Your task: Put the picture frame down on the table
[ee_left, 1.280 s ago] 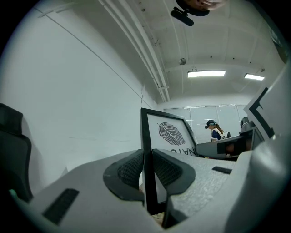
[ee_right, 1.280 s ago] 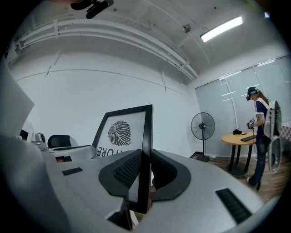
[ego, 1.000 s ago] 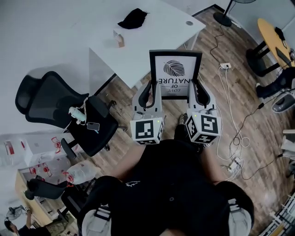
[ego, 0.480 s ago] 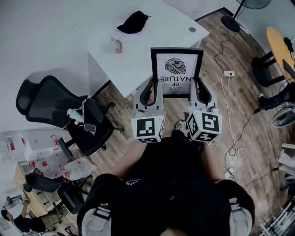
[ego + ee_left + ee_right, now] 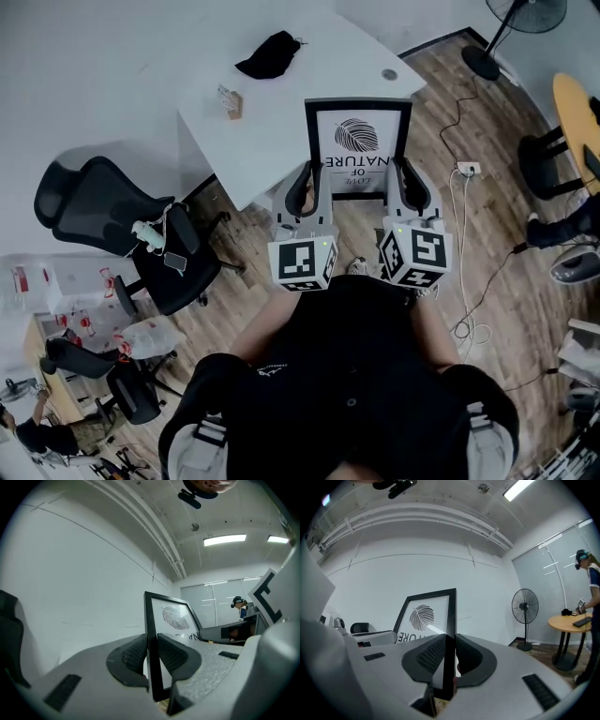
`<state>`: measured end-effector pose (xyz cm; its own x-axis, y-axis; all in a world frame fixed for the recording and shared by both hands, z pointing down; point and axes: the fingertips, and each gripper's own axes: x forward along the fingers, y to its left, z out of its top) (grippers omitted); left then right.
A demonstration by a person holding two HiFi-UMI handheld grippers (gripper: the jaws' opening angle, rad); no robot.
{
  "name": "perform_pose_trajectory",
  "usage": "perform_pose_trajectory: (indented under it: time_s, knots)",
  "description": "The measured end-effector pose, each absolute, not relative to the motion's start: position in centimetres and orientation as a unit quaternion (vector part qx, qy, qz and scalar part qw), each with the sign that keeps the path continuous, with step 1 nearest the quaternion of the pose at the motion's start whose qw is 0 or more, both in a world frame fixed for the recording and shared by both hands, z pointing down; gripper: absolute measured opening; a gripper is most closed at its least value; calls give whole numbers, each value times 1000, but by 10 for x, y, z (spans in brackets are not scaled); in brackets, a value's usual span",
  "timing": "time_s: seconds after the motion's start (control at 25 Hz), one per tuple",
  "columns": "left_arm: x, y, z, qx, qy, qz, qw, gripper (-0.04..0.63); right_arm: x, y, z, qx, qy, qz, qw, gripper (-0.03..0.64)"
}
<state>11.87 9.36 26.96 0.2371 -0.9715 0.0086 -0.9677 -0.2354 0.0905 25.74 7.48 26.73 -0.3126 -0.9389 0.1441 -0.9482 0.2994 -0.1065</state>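
**Item 1, left of picture.** Black office chair [image 5: 108, 220], beside the table and well apart from your work. Leave it alone.

**Item 2, upper centre.** White table [image 5: 309, 89], your target. It carries a black cloth [image 5: 269, 53] at the far side and a small wooden block [image 5: 229, 101] toward the left edge. The near right portion is bare.

**Item 3, centre.** Left gripper [image 5: 307, 183], clamped low on the frame's left-hand rail. The left gripper view shows both ribbed pads pressed against the black moulding.

**Item 4, centre.** Picture frame [image 5: 358, 145] with a black border, its leaf print and lettering facing you.
- It is held upright in the air between your two grippers.
- Its top edge overlaps the table's near corner and its lower half hangs over the wooden floor.
- From above it is hard to judge how high it sits relative to the tabletop.

**Item 5, centre right.** Right gripper [image 5: 405, 180], closed on the right-hand rail, level with the left one.

**Item 6, right of picture.** Floor cables [image 5: 469, 216] and, in the upper right corner, a standing fan [image 5: 511, 23]. Neither concerns you.

**Handling note.** The step appears to be the carry toward the bare corner.
- Move both grippers forward together and keep them level so the frame does not twist.
- Bring the whole frame over the tabletop, clear of the block, before you lower it.
- Open the jaws only once the table bears its weight.
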Motion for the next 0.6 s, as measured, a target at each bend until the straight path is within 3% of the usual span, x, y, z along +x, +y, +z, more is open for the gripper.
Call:
perform_pose_trajectory:
  time_s: [0.6]
  knots:
    - [168, 62, 284, 784, -619, -10, 42, 72, 306, 41, 283, 582, -806, 103, 30, 66]
